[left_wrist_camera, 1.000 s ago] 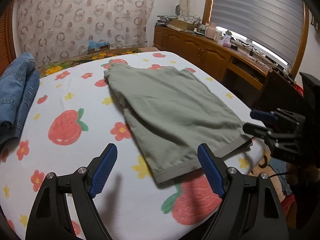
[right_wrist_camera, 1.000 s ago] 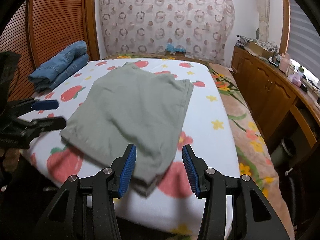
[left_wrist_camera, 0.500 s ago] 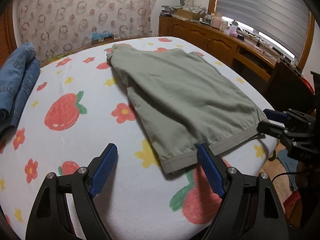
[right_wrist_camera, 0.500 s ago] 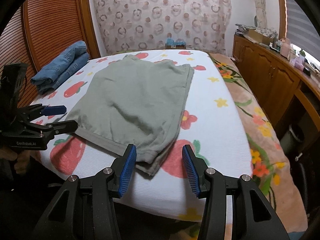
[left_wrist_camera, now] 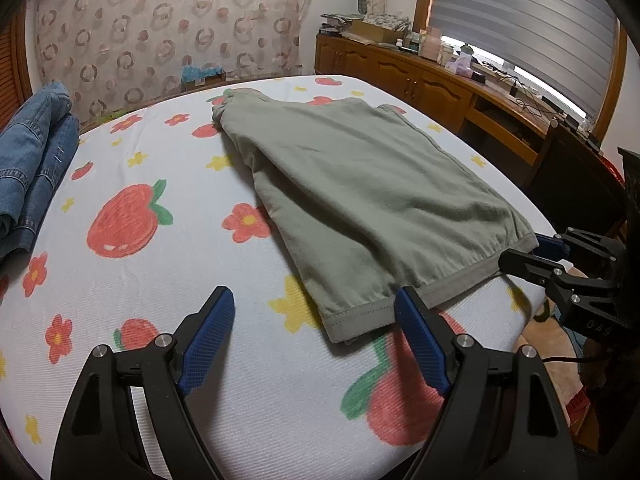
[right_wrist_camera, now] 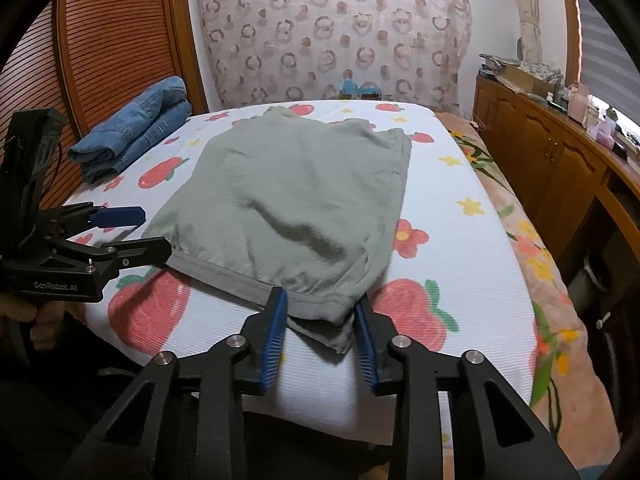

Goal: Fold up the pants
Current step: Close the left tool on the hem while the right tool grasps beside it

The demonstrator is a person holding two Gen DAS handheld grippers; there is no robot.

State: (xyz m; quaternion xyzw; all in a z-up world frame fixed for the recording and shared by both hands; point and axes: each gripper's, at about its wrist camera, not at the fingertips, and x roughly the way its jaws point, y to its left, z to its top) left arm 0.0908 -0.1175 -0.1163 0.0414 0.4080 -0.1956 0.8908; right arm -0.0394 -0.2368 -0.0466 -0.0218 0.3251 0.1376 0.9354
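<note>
Green pants lie folded flat on the strawberry-print bed sheet, hem toward me. My left gripper is open wide, and the hem's near-left corner lies just inside its right finger. From the right wrist view the left gripper sits at that same corner of the pants. My right gripper straddles the near-right hem corner. Its jaws are closing, with the cloth loose between the blue pads and not pinched. In the left wrist view the right gripper shows at the pants' right edge.
Folded blue jeans are stacked at the bed's far left, also in the left wrist view. A wooden cabinet run lines the right wall and a louvred wooden door the left. A hand holds the left gripper.
The right gripper's jaws have narrowed around the near-right hem corner. Both views have crept closer to the hem. The left gripper's jaws stay equally wide.
</note>
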